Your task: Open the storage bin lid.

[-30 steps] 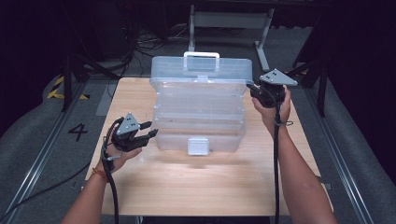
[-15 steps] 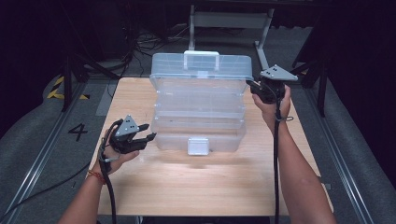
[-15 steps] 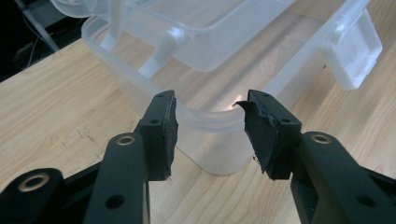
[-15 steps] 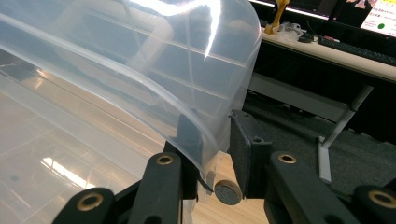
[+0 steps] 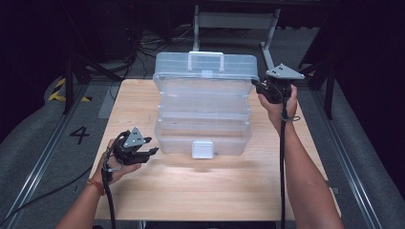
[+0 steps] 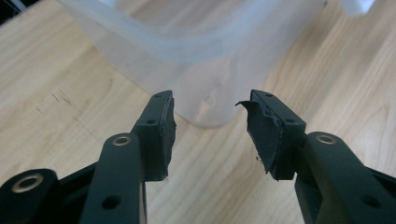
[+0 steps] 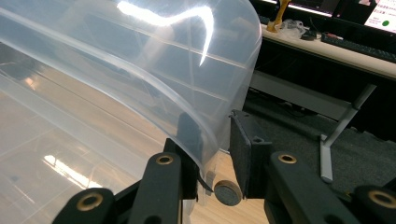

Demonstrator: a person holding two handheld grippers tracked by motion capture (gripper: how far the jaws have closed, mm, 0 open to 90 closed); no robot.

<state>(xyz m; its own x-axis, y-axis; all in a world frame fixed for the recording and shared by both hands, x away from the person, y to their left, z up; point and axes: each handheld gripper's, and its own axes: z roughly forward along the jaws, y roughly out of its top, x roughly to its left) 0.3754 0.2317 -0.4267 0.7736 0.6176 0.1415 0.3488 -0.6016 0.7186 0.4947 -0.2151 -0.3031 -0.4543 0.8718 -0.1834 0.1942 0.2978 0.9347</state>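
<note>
On the wooden table (image 5: 210,186), near its middle, a clear plastic tiered toolbox (image 5: 203,112) is found with its lid (image 5: 205,67) raised toward the far side and its trays stepped down toward the person; its long axis is laid across the table, left to right. The white latch (image 5: 202,149) is seen at the front of the bottom tier.

The right gripper (image 5: 260,87) is held at the lid's right end, level with the upper rim, so that hand is the nearer one to the lid. The left gripper (image 5: 149,153) is kept low by the box's front left corner, just beside the bottom tier but apart from it, pointed rightward at that corner.

From the right gripper view, the lid's curved edge (image 7: 205,116) is shown passing between the two black jaws; one pad lies against the plastic, while a gap is seen before the other pad (image 7: 239,144), so a firm pinch cannot be told. From the left gripper view, the jaws are shown spread with nothing between them, having just been opening, and the rounded corner of the bottom tier (image 6: 205,100) is seen straight ahead past the pads. Worn, peeling rubber on one pad (image 6: 261,128) is revealed there too, a detail too small in the high view.
</note>
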